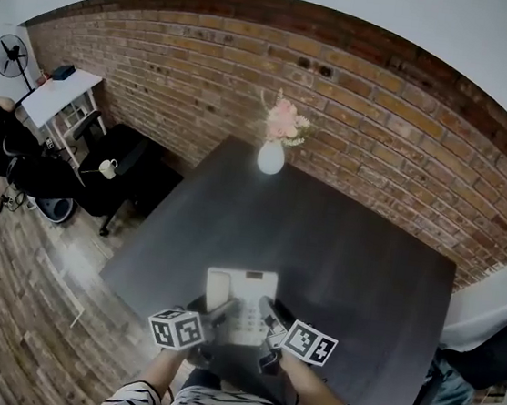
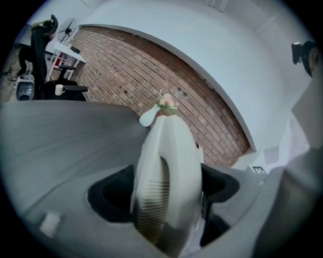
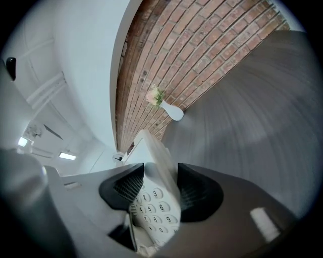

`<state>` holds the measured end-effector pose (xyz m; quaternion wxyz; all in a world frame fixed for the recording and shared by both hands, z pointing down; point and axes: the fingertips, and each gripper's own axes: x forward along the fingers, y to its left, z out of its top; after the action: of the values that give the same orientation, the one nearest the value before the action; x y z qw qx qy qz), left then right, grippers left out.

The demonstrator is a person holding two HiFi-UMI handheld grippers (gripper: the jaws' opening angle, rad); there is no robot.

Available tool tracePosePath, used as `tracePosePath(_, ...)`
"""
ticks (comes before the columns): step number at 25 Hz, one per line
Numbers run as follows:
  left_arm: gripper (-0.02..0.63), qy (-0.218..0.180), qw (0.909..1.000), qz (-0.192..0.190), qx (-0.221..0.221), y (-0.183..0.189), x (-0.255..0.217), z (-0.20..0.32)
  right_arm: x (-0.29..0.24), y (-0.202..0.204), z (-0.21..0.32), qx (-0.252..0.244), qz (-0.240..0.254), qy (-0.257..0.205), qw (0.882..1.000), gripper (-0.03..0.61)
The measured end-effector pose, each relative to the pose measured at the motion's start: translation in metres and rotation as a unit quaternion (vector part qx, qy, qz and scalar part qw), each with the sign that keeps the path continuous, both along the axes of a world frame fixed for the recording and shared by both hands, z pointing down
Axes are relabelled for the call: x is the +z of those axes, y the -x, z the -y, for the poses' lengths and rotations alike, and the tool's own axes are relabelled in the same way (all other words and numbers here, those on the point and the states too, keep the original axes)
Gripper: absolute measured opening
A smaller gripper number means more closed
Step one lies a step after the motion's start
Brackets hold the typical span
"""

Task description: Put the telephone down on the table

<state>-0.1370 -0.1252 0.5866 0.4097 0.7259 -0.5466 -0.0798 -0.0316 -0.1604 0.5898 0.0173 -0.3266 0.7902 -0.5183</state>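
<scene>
Together, left gripper (image 1: 224, 313), jaws wide, and right gripper (image 1: 267, 316), narrower, each clamp the telephone (image 1: 240, 293).

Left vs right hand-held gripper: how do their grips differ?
The left hand-held gripper clamps the telephone's handset side; the right hand-held gripper clamps the keypad side. Left's jaws stand wider apart; right's sit closer. Shared: both are shut on the telephone, near the table's front edge.

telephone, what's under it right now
Under the telephone lies the dark table, near its closest edge. The left gripper and right gripper clamp the telephone's sides. Its body hides whether it touches the table or hangs above it.
</scene>
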Motion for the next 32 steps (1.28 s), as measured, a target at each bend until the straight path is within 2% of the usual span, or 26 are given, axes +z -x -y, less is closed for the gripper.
tracePosePath(8,0.394,0.005,0.9980,0.001,0.063,0.047,0.006,0.069,0.008,0.042,0.057,0.059,0.008,0.010,0.998,0.201)
tracePosePath(17,0.394,0.007,0.9943,0.005,0.106,0.091,0.015,0.144,0.021,0.085,0.123,0.102,0.017,0.015,0.995,0.203)
tracePosePath(32,0.397,0.033,0.9914,-0.009,0.127,0.120,0.055,0.260,0.058,0.110,0.233,0.127,0.000,0.037,0.991,0.204)
